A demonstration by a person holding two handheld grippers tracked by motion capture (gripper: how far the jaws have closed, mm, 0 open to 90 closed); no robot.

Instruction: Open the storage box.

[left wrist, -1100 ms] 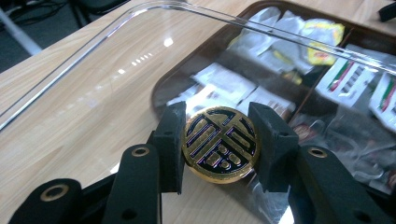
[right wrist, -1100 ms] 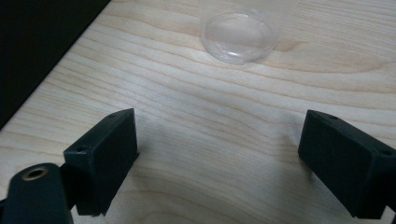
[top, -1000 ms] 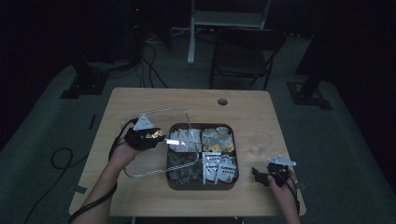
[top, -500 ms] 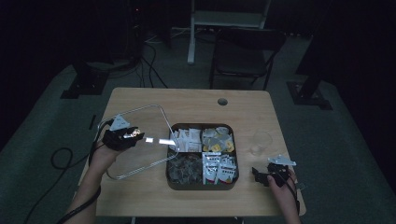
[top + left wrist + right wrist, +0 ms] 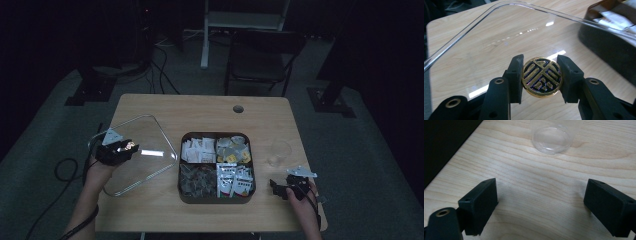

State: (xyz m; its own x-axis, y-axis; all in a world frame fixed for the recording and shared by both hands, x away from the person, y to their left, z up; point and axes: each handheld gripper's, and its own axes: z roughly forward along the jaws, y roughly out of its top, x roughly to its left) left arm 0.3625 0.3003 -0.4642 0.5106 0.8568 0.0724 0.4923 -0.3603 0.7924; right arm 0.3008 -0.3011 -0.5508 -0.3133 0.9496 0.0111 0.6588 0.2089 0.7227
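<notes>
Left gripper [image 5: 541, 77] clamped on the round gold knob [image 5: 541, 77] of a clear lid [image 5: 134, 150], held off the left side of the divided box [image 5: 216, 167].

In the high view the lid lies tilted over the table [image 5: 200, 110], its right edge just beside the box and its left part reaching past the table's edge; in the left gripper view both black pads press the knob's rim, with the box's dark wall near at the right. The box's four compartments hold packets and sachets. The right gripper [image 5: 541, 207], right of the box near the table's front corner, has its jaws spread wide on nothing above bare wood, with a clear glass [image 5: 552, 138] just beyond, between it and the box's far right corner.
</notes>
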